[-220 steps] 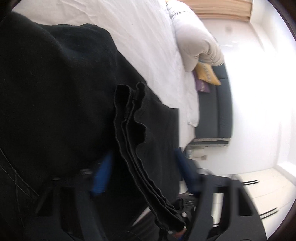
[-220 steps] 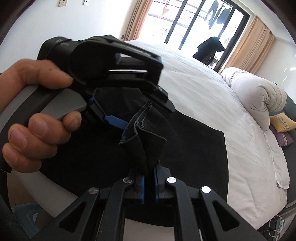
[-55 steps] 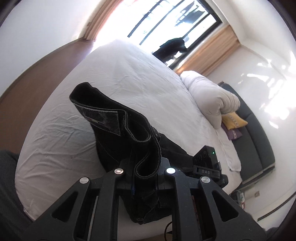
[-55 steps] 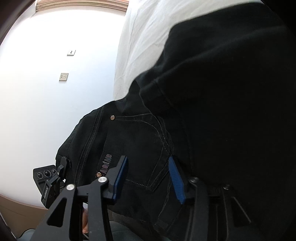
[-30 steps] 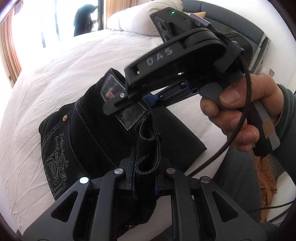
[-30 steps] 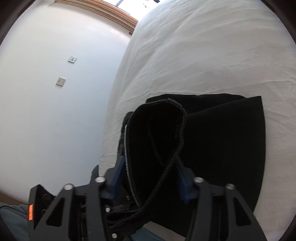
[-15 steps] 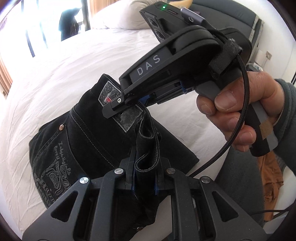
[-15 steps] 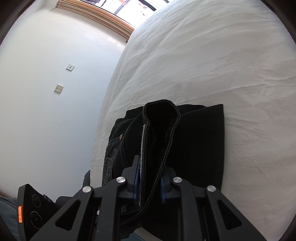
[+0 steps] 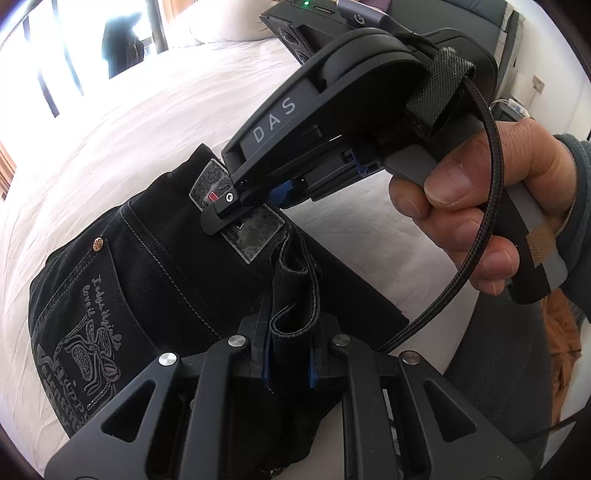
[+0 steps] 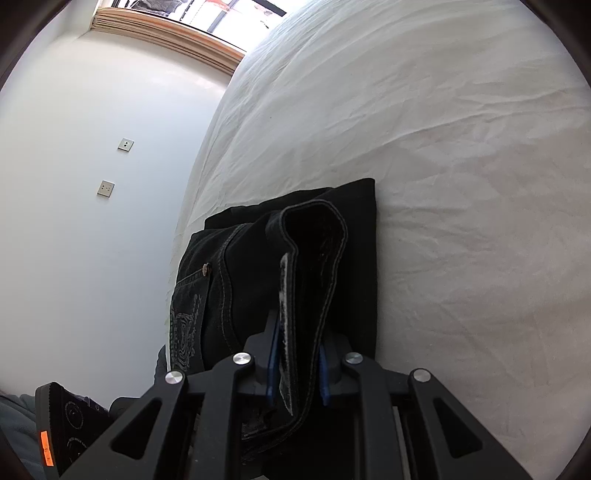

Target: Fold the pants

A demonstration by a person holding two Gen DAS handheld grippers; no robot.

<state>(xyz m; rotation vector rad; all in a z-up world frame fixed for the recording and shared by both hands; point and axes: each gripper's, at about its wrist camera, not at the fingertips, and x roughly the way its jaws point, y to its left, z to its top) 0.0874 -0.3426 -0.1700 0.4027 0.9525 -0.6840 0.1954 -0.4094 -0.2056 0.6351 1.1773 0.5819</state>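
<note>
The black pants lie folded at the near edge of the white bed, back pocket with grey embroidery facing up. My left gripper is shut on a bunched fold of the waistband. My right gripper shows in the left wrist view, held by a hand, clamped on the waistband by the grey leather patch. In the right wrist view my right gripper is shut on the upright waistband loop of the pants, which rest on the bed.
A rolled white duvet and a dark sofa lie beyond the bed. A window with dark bars is at the far left. A white wall with two sockets stands left of the bed. The person's legs are near.
Both grippers have lowered the waistband closer to the bed. The right gripper closed on the waistband between one second and half a second ago; the folded pants look flatter now.
</note>
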